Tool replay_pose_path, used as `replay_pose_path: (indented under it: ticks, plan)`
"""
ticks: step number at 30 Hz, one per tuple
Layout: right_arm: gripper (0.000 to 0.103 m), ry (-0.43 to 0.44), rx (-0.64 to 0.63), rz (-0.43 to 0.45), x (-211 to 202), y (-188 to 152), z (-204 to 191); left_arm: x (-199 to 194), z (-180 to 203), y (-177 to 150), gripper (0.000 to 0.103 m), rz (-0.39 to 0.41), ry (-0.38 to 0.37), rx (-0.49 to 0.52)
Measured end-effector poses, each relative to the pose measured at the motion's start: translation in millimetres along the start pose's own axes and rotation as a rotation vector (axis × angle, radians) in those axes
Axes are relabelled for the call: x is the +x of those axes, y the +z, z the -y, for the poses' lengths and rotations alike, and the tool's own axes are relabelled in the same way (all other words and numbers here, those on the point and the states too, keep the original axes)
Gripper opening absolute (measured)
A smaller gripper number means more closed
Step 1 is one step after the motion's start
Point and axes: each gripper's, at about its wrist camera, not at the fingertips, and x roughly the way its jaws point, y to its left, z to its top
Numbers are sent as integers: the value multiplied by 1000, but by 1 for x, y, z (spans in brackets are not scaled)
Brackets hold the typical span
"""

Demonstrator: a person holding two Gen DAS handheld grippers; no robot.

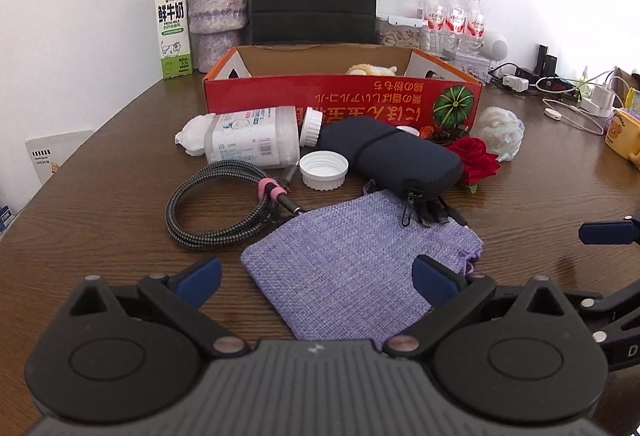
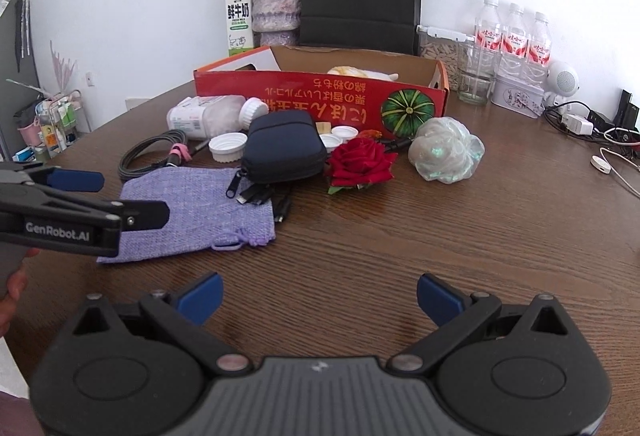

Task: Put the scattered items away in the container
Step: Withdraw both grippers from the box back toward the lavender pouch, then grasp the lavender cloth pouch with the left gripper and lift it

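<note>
"GenRobot.AI" on left tongs (image 2: 100,196)

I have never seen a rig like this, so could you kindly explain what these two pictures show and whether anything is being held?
A person holds two hand-held grippers, each with a camera looking along its fingers. One picture comes from the left gripper, the other from the right gripper. Both are open and hold nothing. On the wooden table lie a purple pouch, a coiled cable, a dark zip case, a white cap, a tipped bottle and a red rose. Behind them stands the red cardboard box.
</note>
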Motion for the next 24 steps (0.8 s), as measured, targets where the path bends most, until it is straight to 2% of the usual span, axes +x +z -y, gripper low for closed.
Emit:
replay_pose_path:
  ticks: [6,11,24]
  plan:
    - [103,1,8,-10,5,0,4,10,6,-2,103,-11,15,29]
    - [103,-2,13,-19,8,-1,6,12,11,-6,94,-8,7,47]
    - [103,-6,20,-22,10,-2,8,2,25,-8,27,25,-63,92]
